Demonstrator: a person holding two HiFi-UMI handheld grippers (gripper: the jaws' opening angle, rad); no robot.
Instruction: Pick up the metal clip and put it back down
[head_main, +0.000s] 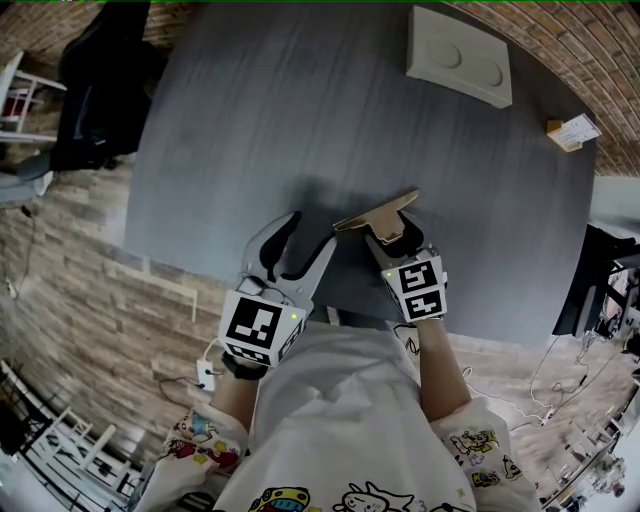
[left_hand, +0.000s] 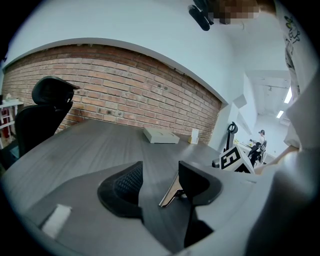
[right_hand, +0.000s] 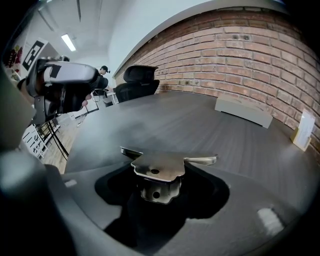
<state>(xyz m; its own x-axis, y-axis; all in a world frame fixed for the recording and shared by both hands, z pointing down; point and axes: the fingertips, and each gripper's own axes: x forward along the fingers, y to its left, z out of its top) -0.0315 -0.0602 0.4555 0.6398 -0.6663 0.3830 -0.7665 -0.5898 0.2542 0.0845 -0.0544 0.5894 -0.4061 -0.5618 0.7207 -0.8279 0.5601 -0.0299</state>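
The metal clip (head_main: 376, 211), a tan-silver spring clip, sits tilted between the jaws of my right gripper (head_main: 388, 228) near the front edge of the dark grey table (head_main: 330, 110). In the right gripper view the clip (right_hand: 159, 168) fills the gap between the black pads, which press on its sides; my right gripper (right_hand: 161, 186) is shut on it. My left gripper (head_main: 308, 236) stands open just left of it with nothing between its fingers. In the left gripper view the clip (left_hand: 170, 192) shows slanted past the right jaw, its low end near the tabletop.
A flat white box (head_main: 459, 55) lies at the table's far right, and a small card box (head_main: 572, 132) at the right edge. A black office chair (head_main: 100, 90) stands off the left side. A brick wall (left_hand: 125, 85) runs behind the table.
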